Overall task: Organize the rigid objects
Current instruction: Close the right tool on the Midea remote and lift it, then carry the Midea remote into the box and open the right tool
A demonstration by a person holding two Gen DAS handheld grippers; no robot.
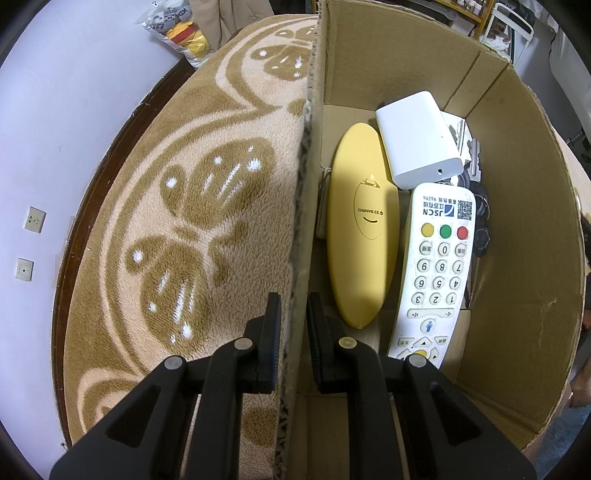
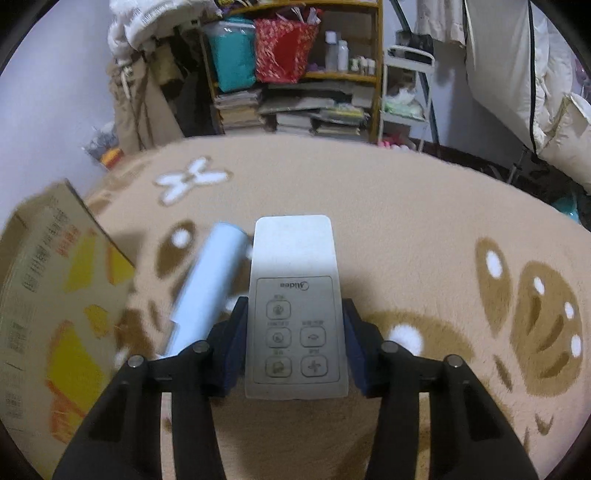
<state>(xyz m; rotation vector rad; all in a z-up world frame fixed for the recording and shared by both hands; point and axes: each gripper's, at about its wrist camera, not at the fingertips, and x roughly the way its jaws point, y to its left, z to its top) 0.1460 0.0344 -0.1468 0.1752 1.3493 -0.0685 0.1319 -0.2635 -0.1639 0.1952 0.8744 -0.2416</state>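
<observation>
My left gripper (image 1: 293,332) is shut on the left wall of the cardboard box (image 1: 306,206), one finger outside and one inside. In the box lie a yellow oval remote (image 1: 360,236), a white keypad remote (image 1: 436,273), a white power bank (image 1: 417,138) and dark keys (image 1: 480,221). My right gripper (image 2: 295,332) is shut on a grey Midea remote (image 2: 295,295), held above the fleece blanket (image 2: 406,229). A pale blue cylinder (image 2: 210,291) lies on the blanket just left of that remote. The box (image 2: 48,295) shows at the left edge of the right wrist view.
The tan blanket with brown flower pattern (image 1: 184,221) covers the surface. A bag of plush toys (image 1: 181,29) sits at its far edge near the white wall. Shelves with books and bags (image 2: 295,74) and a white rack (image 2: 406,92) stand behind the blanket.
</observation>
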